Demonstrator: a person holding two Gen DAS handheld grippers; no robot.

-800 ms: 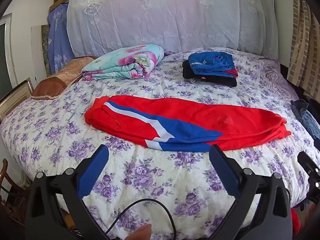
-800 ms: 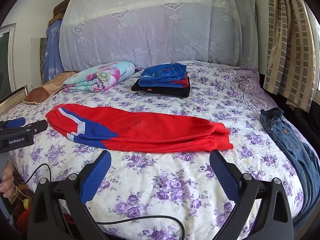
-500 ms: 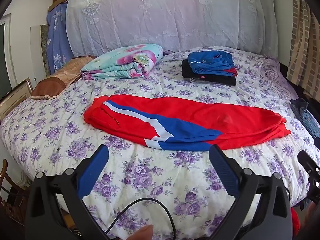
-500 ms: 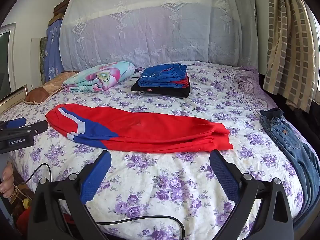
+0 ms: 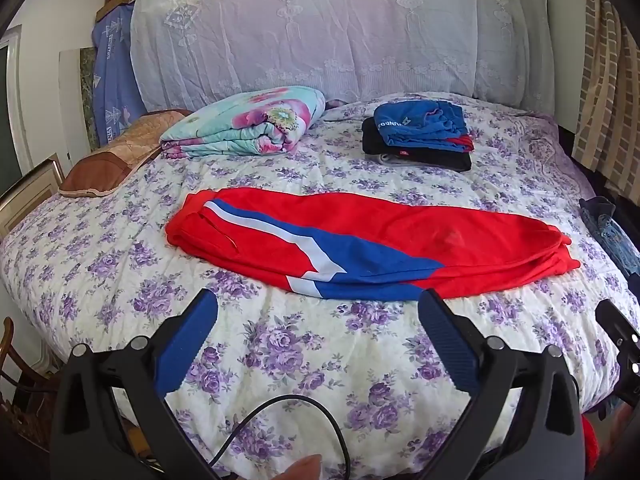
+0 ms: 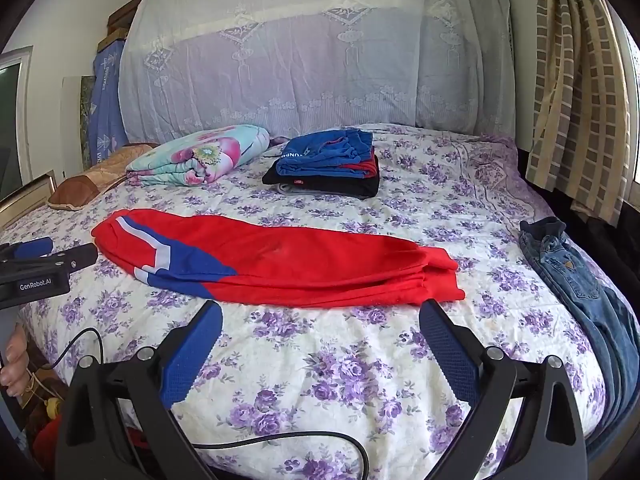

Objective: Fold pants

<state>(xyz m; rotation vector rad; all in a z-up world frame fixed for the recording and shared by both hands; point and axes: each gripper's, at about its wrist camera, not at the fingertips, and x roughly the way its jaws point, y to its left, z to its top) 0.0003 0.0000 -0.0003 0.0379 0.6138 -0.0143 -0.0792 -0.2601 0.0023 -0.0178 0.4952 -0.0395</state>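
Red pants (image 5: pixel 372 244) with blue and white panel: laid flat lengthwise across the near half of the floral bed (image 5: pixel 280 344), waist left, legs stacked. Left tongs (image 5: pixel 318 310) and right tongs (image 6: pixel 320 320): both spread wide, empty, above the near bed edge. Folded clothes stack (image 6: pixel 326 168): far centre; jeans (image 6: pixel 576 276): right edge.

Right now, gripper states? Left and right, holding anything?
Left gripper: open, empty, short of the red pants.
Right gripper: open, empty, also short of the pants.
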